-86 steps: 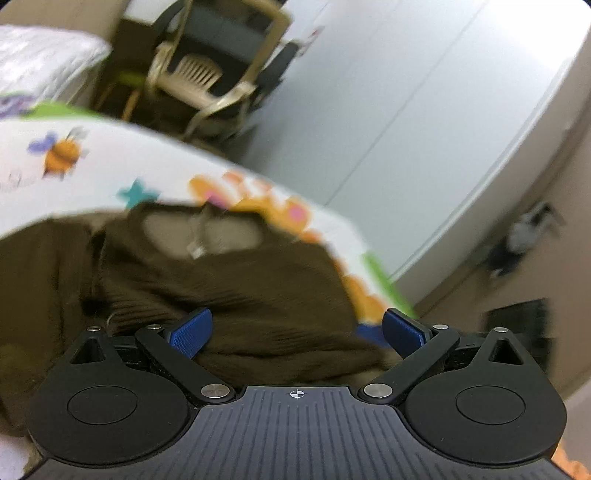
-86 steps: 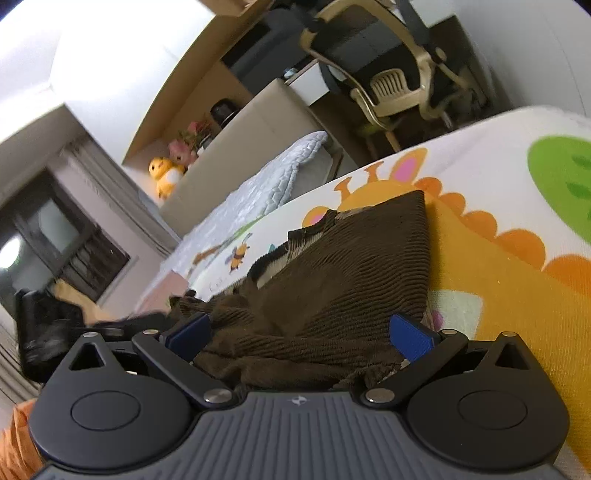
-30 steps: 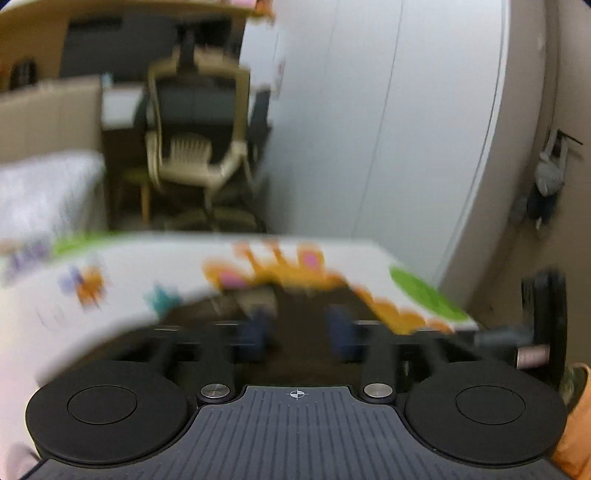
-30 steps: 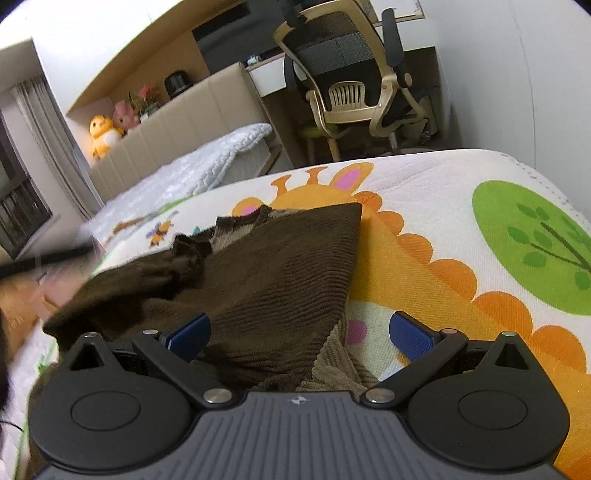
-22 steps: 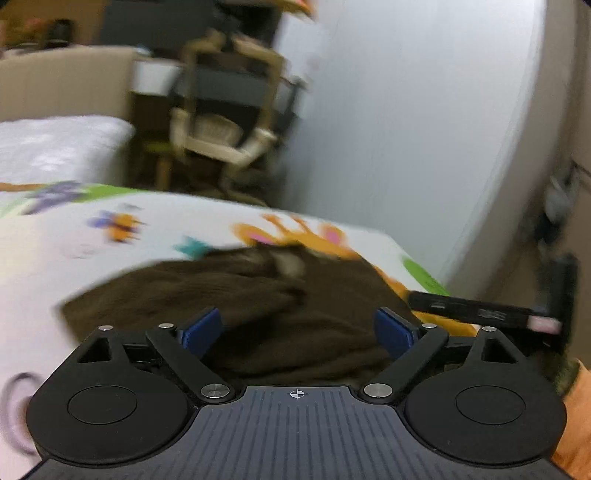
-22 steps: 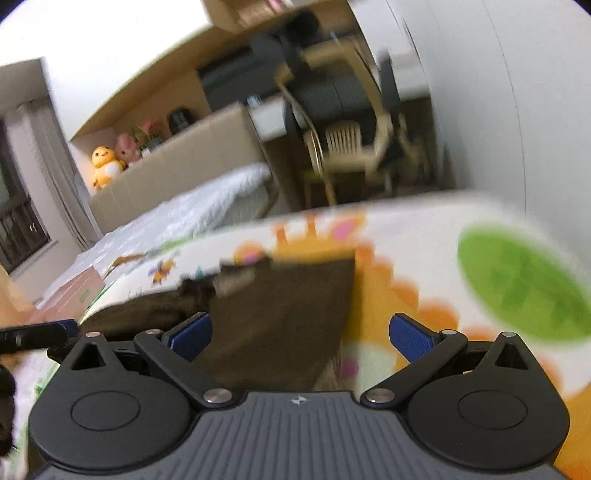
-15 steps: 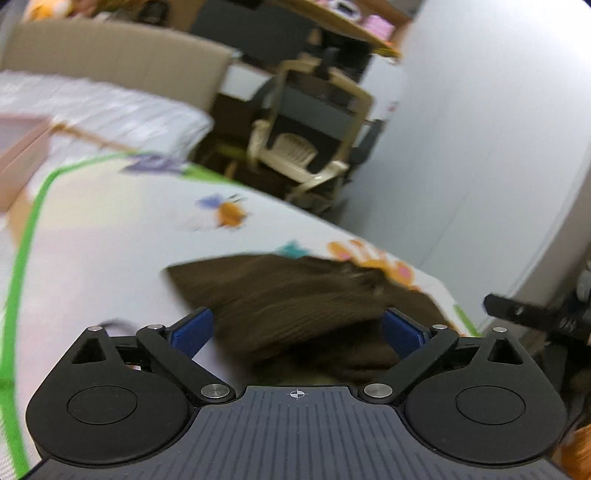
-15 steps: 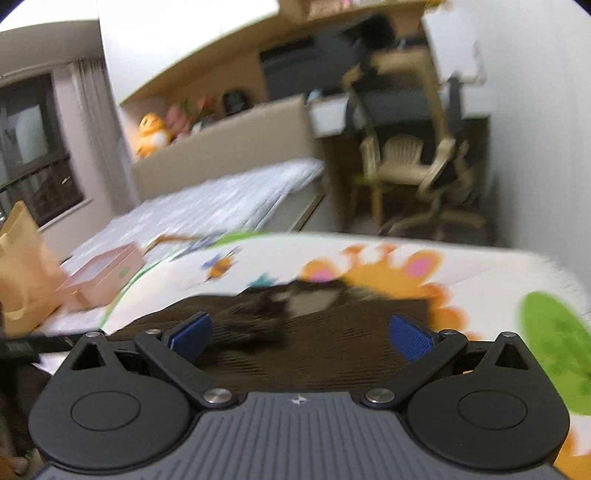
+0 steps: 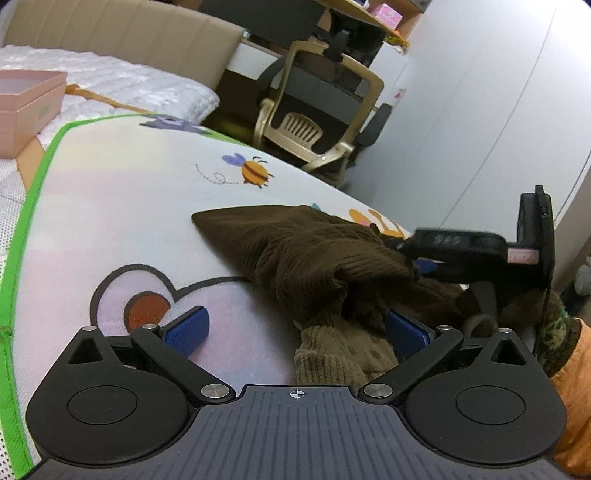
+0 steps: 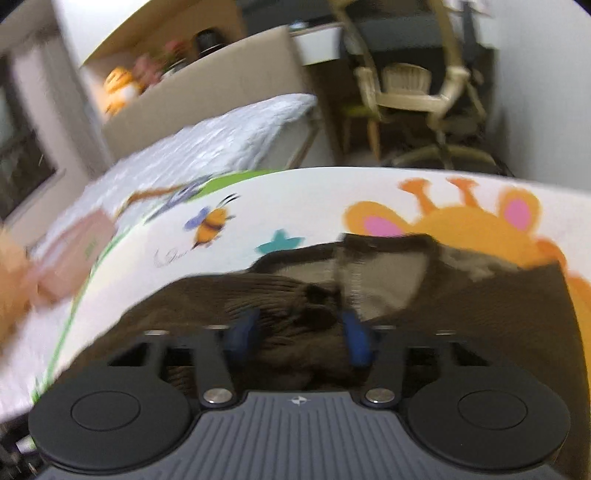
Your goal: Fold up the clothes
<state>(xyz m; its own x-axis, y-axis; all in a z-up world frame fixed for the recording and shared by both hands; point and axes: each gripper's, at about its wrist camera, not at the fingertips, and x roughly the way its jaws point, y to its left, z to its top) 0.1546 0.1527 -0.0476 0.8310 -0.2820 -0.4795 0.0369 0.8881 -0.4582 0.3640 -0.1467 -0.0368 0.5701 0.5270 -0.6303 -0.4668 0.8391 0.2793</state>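
In the left wrist view the left gripper (image 9: pixel 295 330) hangs low over the printed mat (image 9: pixel 110 206), jaws spread wide and holding nothing; the brown sweater (image 9: pixel 303 254) lies ahead and to its right, its sleeve running far-left, the cuff just beside the right pad. In the blurred right wrist view the right gripper (image 10: pixel 295 332), tilted down, has just been closing, with a bunch of sweater between its pads; whether they press it yet I cannot tell.

Beige headboard (image 9: pixel 122 27), white quilted bed (image 9: pixel 110 79), mesh office chair (image 9: pixel 317 110) (beige frame), white wardrobe doors (image 9: pixel 480 110)
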